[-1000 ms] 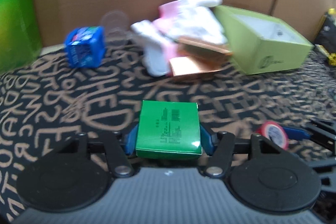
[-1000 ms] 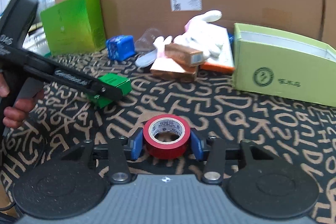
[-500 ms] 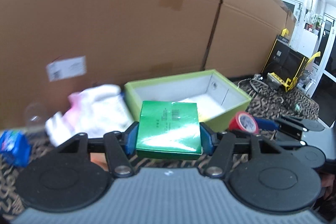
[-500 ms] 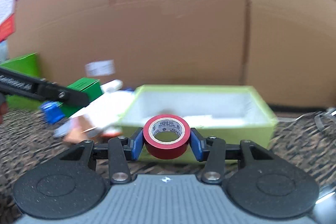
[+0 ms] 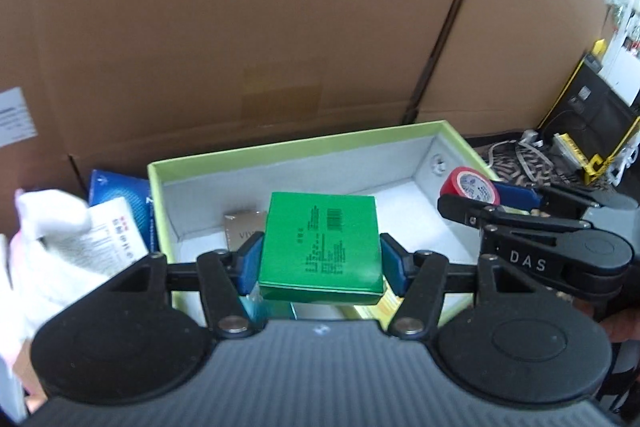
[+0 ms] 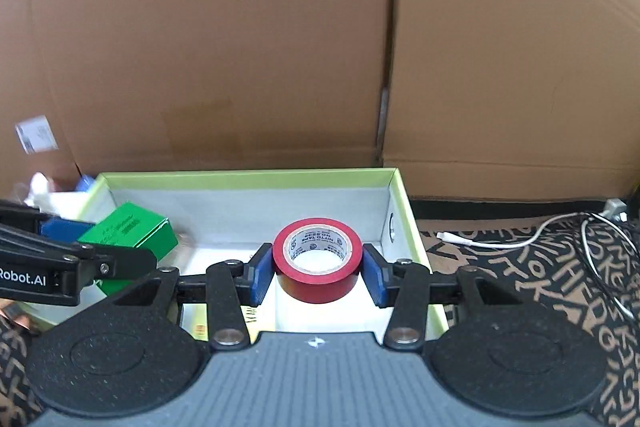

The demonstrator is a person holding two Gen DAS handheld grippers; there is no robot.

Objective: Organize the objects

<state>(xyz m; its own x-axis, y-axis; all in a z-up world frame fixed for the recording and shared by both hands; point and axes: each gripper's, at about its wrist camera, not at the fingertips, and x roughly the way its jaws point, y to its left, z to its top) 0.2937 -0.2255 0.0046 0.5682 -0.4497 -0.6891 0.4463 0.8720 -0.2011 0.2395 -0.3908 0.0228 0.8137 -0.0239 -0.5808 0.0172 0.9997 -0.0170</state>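
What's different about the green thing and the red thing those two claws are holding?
The green box is a flat-sided carton printed with black text and a barcode; the red tape roll is a round ring with a hollow white core. The box sits in the left gripper, the roll in the right gripper. The box looks bulkier than the roll. Both are clamped between blue pads and held over the open light-green box.

White plush (image 5: 44, 251) blurred & cut off at left, tan box (image 5: 243, 227) partly hidden behind green box (image 5: 320, 247)
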